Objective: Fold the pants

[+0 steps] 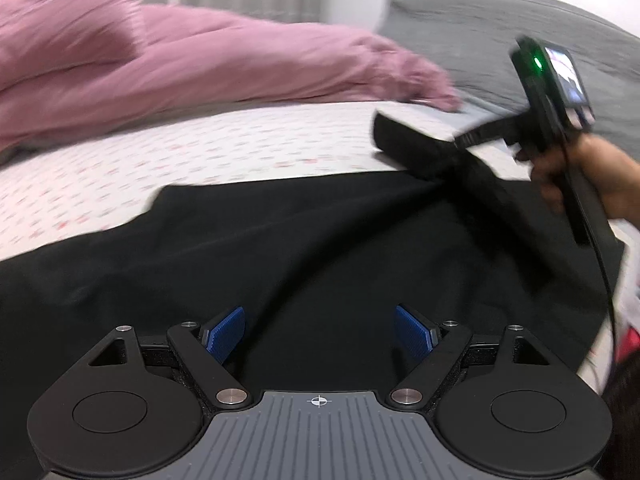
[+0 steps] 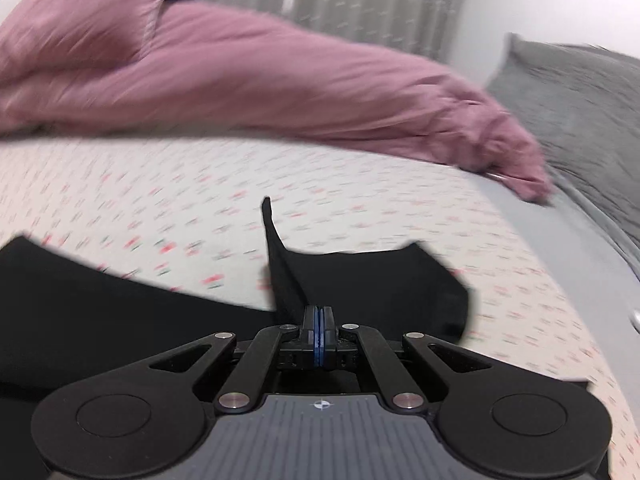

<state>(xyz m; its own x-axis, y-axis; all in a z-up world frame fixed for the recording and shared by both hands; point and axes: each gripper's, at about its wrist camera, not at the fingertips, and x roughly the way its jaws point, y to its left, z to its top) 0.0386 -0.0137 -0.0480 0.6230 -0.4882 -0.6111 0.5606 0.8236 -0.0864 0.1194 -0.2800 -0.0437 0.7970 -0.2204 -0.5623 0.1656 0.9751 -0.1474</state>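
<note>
Black pants point(image 1: 280, 248) lie spread over a white patterned bed sheet point(image 1: 200, 148). My left gripper point(image 1: 320, 328) hovers over the middle of the cloth, its blue pads wide apart with nothing between them. At the right, a person's hand point(image 1: 592, 176) holds my right gripper point(image 1: 460, 142), which pinches a raised edge of the pants. In the right wrist view the right gripper point(image 2: 318, 312) is shut, and a ridge of the black pants point(image 2: 288, 276) rises from its tips. Another part of the pants point(image 2: 80, 312) lies flat to the left.
A crumpled pink duvet point(image 1: 200, 64) point(image 2: 240, 80) lies across the back of the bed. A grey pillow point(image 1: 500, 32) point(image 2: 580, 92) sits at the back right. Bare sheet point(image 2: 160, 184) stretches between the pants and the duvet. A black cable point(image 1: 606, 280) hangs from the right gripper.
</note>
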